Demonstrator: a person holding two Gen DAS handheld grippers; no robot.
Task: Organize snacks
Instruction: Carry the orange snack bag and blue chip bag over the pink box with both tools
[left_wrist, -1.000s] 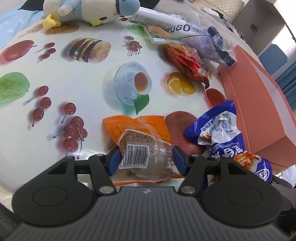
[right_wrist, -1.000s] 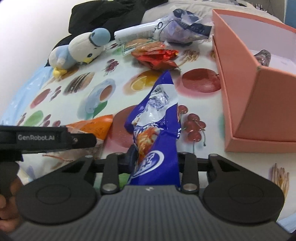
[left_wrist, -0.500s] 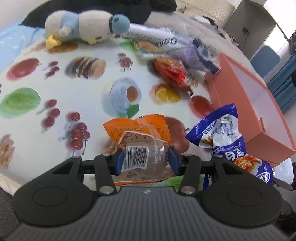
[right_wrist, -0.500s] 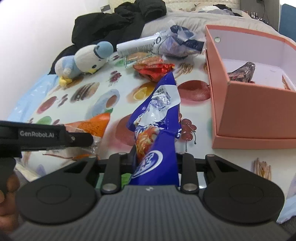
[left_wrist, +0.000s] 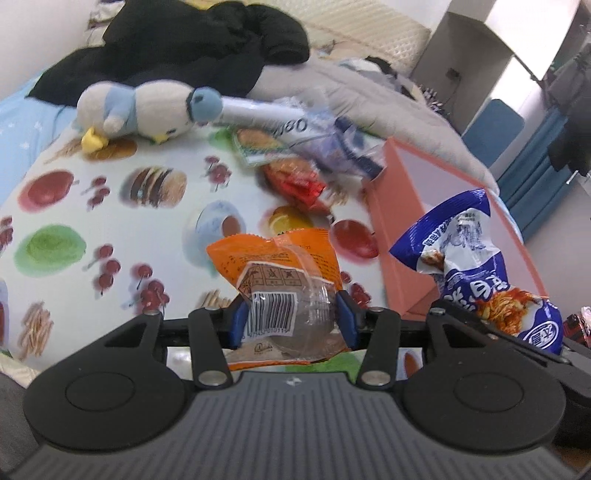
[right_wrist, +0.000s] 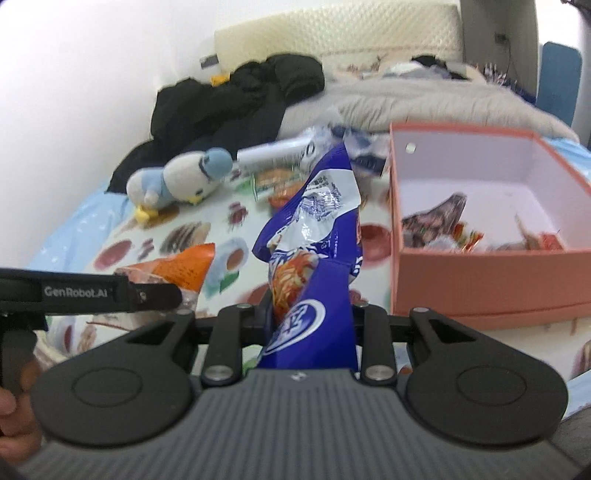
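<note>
The orange snack packet (left_wrist: 280, 284), with a clear window and a barcode label facing the camera, sits clamped between the blue pads of the left gripper (left_wrist: 291, 323), whose jaws have just closed in on it to a middling gap; the packet hangs clear above the fruit-print cloth (left_wrist: 110, 229) that covers the bed. The blue snack bag (right_wrist: 314, 258), printed with white lettering and a picture of red shredded food, stands upright in the right gripper (right_wrist: 308, 314), pinched at its lower end by jaws set narrow, its crumpled top rising in front of the scene. In the left wrist view this same bag appears at the right edge, just beside the orange packet and in front of the pink box (right_wrist: 480, 280). That box lies open to the right of both packets, with several wrapped snacks already resting on its pale floor. Farther back on the cloth lie a red wrapper (left_wrist: 299, 181), a green-edged packet (left_wrist: 258, 147), and a white tube (left_wrist: 266, 110) beside crumpled clear bags. A blue and white plush bird (left_wrist: 144, 110) lies on its side near the far left, with black clothing (left_wrist: 184, 48) heaped behind it and a grey blanket (right_wrist: 424, 99) beyond the box.
</note>
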